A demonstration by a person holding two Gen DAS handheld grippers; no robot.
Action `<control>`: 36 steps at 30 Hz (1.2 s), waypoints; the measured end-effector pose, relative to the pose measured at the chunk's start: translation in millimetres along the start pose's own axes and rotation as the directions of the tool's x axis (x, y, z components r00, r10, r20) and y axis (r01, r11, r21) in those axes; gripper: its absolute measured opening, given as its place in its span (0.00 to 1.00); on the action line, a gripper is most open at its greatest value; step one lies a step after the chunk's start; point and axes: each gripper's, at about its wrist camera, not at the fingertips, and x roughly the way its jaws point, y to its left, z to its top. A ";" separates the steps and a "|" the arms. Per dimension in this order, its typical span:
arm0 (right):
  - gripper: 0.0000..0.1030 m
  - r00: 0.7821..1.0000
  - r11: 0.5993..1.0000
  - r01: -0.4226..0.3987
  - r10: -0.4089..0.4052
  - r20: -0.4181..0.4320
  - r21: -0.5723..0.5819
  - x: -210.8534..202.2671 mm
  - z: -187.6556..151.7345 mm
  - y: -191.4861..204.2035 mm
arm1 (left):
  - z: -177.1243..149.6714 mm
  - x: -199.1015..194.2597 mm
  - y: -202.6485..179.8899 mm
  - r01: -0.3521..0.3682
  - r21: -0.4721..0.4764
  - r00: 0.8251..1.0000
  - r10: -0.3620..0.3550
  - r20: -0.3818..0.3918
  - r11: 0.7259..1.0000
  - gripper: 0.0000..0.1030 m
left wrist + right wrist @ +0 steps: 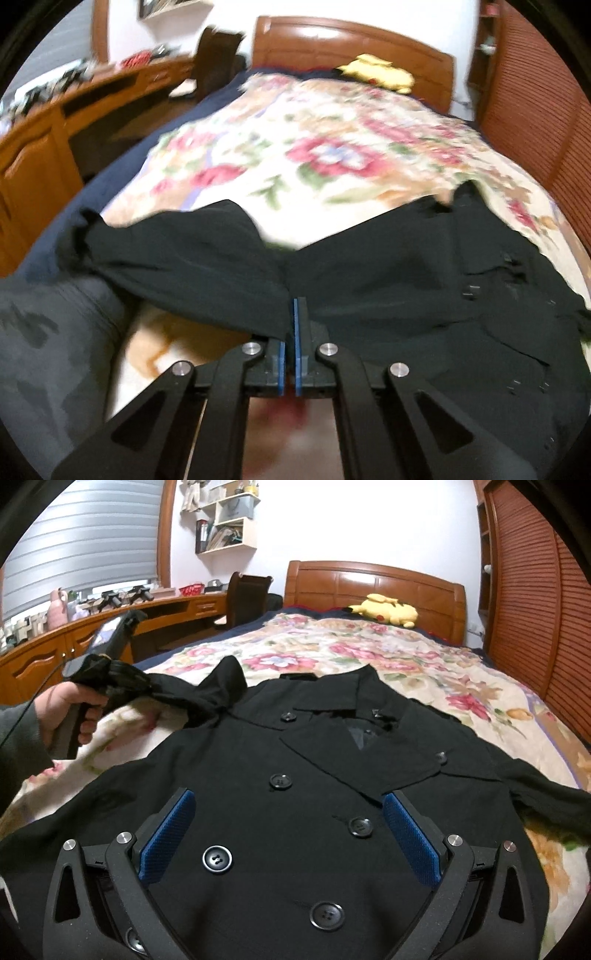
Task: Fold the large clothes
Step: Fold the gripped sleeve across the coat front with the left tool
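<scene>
A black coat (295,794) lies buttons-up on the floral bed (424,657). The left gripper (290,325) pinches its sleeve (184,258); the right gripper (288,827) hovers spread over the front.

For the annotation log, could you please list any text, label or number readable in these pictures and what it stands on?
None can be read.
Black coat: no visible label or print.
Binders and papers on the wall shelf: too small to read.
Items on the desk: too small; blurred in the left wrist view.
</scene>
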 end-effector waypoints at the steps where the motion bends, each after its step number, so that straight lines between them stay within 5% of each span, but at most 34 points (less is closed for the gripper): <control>1: 1.00 1.000 1.000 0.002 -0.002 0.003 0.001 -2.5 0.2 -1.6 | 1.7 -8.7 -8.1 0.008 0.020 1.000 -0.008 0.009 1.000 0.00; 11: 1.00 0.998 0.998 0.054 -0.054 0.010 0.026 -18.7 -6.0 -29.8 | -16.6 -81.2 -106.6 0.095 0.255 0.993 -0.109 0.041 0.962 0.00; 19: 1.00 0.998 0.998 0.058 -0.058 -0.005 0.017 -19.0 -13.4 -33.0 | -52.2 -93.3 -149.3 0.099 0.368 0.995 -0.095 -0.029 0.924 0.07; 30: 1.00 0.999 0.999 0.043 -0.043 0.001 0.003 -21.6 -12.5 -29.2 | -70.5 -135.4 -136.4 0.111 0.415 0.992 -0.127 0.012 0.903 0.50; 36: 1.00 0.999 0.999 0.041 -0.041 -0.001 -0.002 -20.7 -12.0 -26.1 | -58.6 -113.8 -102.3 0.078 0.351 0.996 -0.090 0.019 0.933 0.54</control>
